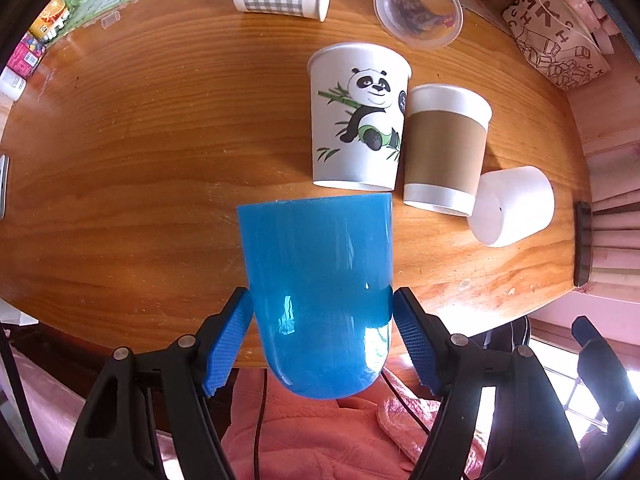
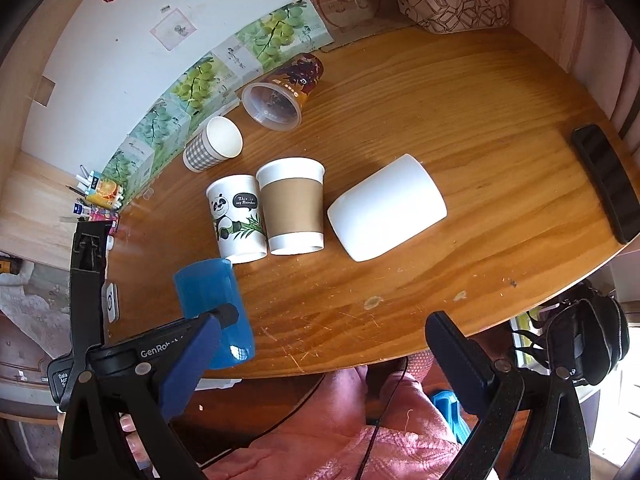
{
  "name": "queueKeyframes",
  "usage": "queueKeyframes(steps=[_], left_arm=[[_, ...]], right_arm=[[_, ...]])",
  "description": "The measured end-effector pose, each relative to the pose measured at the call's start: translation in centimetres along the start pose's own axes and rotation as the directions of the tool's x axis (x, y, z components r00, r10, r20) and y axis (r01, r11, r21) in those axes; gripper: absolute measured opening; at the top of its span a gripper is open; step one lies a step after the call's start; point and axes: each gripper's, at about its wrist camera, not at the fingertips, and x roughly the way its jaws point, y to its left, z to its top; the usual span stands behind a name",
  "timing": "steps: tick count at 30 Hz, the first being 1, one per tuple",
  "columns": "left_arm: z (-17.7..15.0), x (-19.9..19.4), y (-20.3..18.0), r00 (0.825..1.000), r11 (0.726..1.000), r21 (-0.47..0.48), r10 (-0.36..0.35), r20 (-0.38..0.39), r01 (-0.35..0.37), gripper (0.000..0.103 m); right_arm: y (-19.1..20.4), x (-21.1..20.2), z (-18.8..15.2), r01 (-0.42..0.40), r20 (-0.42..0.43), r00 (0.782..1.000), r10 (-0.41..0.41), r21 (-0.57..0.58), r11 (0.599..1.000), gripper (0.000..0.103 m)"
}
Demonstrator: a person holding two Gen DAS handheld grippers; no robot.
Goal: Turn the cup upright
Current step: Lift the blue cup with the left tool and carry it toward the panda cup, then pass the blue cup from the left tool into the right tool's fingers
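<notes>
Between my left tongs point(image 1: 322, 312), near the front edge of the surface point(image 1: 140, 168), sits the blue cup point(image 1: 318, 280), rounded base toward the cam, open rim pointing away toward the other cups. Both blue pads press its sides, so left tongs are clamped on it. From the right wrist cam the blue cup point(image 2: 214, 312) looks tilted, and whether it's touching the wood or lifted I can't tell.

Just past its rim: panda cup point(image 1: 358, 120) and brown-sleeve cup point(image 1: 444, 152), side by side and touching, both wide end away from me in the left view; insides not visible. White cup point(image 1: 512, 206) lies on its side to the right of them. Further back, a checked cup point(image 2: 212, 144) on its side, inside looks empty, and a clear printed tub point(image 2: 280, 96) also tipped over.

Right tongs point(image 2: 320, 344) spread wide apart, holding nothing, hovering over the front edge.
</notes>
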Motion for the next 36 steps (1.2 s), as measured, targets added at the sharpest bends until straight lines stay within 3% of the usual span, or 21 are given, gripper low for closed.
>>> queueKeyframes(steps=[13, 17, 20, 25, 29, 36], left_arm=[[-0.2, 1.1, 0.6, 0.999, 0.999, -0.051, -0.016, -0.029, 0.015, 0.076], [-0.2, 1.3, 1.5, 0.994, 0.992, -0.088, -0.095, -0.053, 0.09, 0.076], [-0.2, 1.0, 1.8, 0.992, 0.99, -0.088, -0.115, -0.053, 0.11, 0.076], [-0.3, 0.4, 2.0, 0.99, 0.989, -0.063, -0.138, -0.04, 0.135, 0.084], [0.0, -0.9, 1.9, 0.984, 0.984, -0.03, -0.177, -0.014, 0.176, 0.086], [0.8, -2.6, 2.7, 0.985, 0.985, 0.009, -0.172, 0.026, 0.172, 0.087]], right_arm=[[-1.2, 0.9, 1.0, -0.005, -0.053, 0.999, 0.002, -0.05, 0.999, 0.103], [-1.3, 1.0, 1.1, -0.005, -0.057, 0.998, 0.002, -0.048, 0.999, 0.103], [-1.3, 1.2, 1.2, -0.008, -0.067, 0.998, 0.005, -0.047, 0.999, 0.103], [-1.0, 1.8, 0.8, -0.024, -0.09, 0.996, 0.02, -0.042, 0.999, 0.103], [-0.3, 2.6, 0.2, -0.04, -0.115, 0.993, 0.035, -0.044, 0.998, 0.103], [1.4, 4.0, -0.5, -0.07, -0.158, 0.986, 0.061, -0.051, 0.996, 0.103]])
